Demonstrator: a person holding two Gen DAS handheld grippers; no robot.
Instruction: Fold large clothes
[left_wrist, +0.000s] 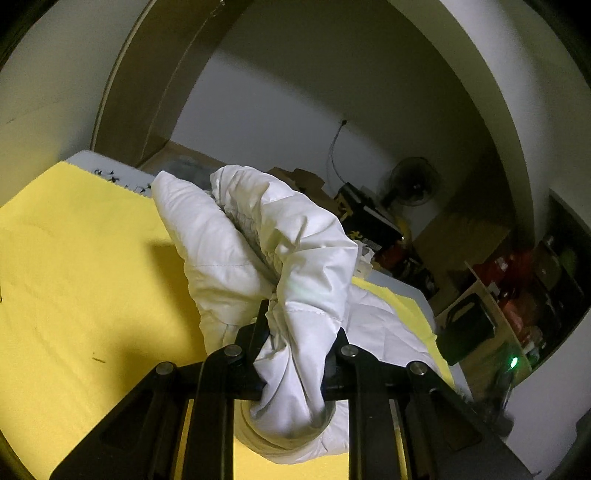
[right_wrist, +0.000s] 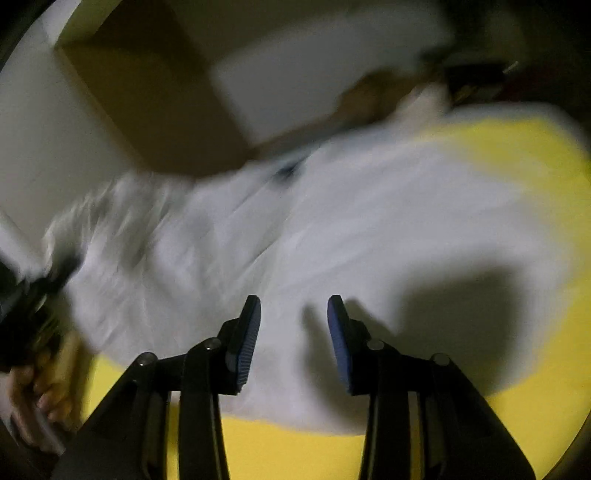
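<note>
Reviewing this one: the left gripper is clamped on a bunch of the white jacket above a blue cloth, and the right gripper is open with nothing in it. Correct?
Not quite: the cloth is yellow, not blue, as the left wrist view shows. The rest stands: the left gripper is clamped on a bunch of the white jacket, and the right gripper is open with nothing in it.

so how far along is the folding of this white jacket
Early. Done: the white jacket is on the yellow cloth, though no neat fold shows. In hand: the left gripper is shut on a bunched part of the jacket, lifted off the cloth. The right gripper is open and empty above the jacket. Left: laying that part over and folding the body.
</note>
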